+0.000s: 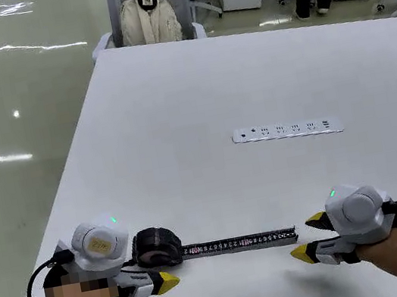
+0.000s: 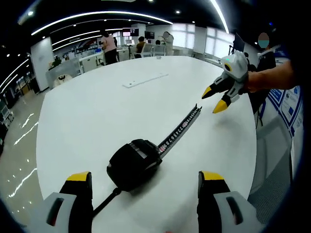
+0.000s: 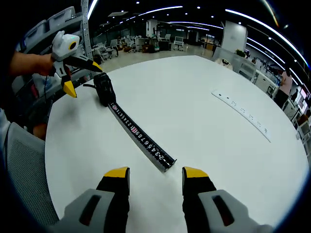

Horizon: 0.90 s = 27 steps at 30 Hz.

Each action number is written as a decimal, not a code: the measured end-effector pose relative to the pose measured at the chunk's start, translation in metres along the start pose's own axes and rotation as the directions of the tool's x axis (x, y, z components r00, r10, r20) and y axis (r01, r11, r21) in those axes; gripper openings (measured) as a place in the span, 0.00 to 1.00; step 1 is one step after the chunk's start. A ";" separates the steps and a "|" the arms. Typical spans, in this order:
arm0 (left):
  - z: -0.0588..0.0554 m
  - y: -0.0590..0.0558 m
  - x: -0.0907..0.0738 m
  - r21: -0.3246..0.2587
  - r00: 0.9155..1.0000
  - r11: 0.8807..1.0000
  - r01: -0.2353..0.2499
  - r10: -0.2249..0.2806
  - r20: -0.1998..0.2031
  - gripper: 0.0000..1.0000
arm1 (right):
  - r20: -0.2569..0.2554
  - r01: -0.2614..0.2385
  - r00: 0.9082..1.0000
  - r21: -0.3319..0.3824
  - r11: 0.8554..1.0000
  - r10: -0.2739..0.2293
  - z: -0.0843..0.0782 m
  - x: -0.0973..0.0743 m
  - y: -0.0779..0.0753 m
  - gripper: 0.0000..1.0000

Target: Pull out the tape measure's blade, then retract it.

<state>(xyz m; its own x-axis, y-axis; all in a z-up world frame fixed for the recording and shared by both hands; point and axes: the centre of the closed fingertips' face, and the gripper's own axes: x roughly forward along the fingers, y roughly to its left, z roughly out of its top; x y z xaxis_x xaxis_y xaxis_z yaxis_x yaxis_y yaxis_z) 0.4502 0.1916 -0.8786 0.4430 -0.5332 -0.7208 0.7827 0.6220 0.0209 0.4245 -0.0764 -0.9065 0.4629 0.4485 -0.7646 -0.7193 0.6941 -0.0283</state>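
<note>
My left gripper (image 2: 144, 177) gapes empty just behind the case (image 2: 133, 164), and my right gripper (image 3: 155, 174) does likewise just short of the tip of the blade (image 3: 140, 135), all near the front edge of the table (image 1: 178, 121). The case looks hard and dense, so I'd clamp its flanks. The thin, springy blade is probably slick, so I'd take it by its end hook, with open tabletop beyond.

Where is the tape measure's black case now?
In the head view, the case lies lower left on the white table, just ahead of the left gripper.
</note>
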 end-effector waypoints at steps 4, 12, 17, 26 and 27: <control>0.000 -0.002 -0.003 -0.020 1.000 1.000 -0.011 0.011 0.005 0.88 | 0.010 0.010 1.000 0.014 1.000 -0.010 0.001 -0.005 0.001 0.46; -0.007 -0.021 -0.031 -0.137 0.996 0.987 -0.080 0.084 0.029 0.91 | 0.074 0.049 0.996 0.084 0.995 -0.056 0.007 -0.030 0.022 0.50; -0.007 -0.028 -0.039 -0.148 0.994 0.985 -0.092 0.099 0.039 0.92 | 0.087 0.059 0.994 0.104 0.993 -0.068 0.007 -0.040 0.028 0.52; -0.009 -0.040 -0.049 -0.171 0.991 0.979 -0.113 0.122 0.046 0.93 | 0.094 0.074 0.992 0.155 0.985 -0.089 -0.001 -0.055 0.037 0.60; -0.009 -0.042 -0.050 -0.175 0.991 0.978 -0.115 0.124 0.046 0.93 | 0.099 0.074 0.991 0.157 0.985 -0.091 -0.001 -0.057 0.038 0.60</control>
<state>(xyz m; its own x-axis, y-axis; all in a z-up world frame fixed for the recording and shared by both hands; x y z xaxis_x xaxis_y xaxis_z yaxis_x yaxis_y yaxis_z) 0.3914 0.1976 -0.8492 0.5567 -0.4776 -0.6797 0.6383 0.7695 -0.0180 0.3706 -0.0759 -0.8645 0.5749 0.4371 -0.6917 -0.5928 0.8052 0.0161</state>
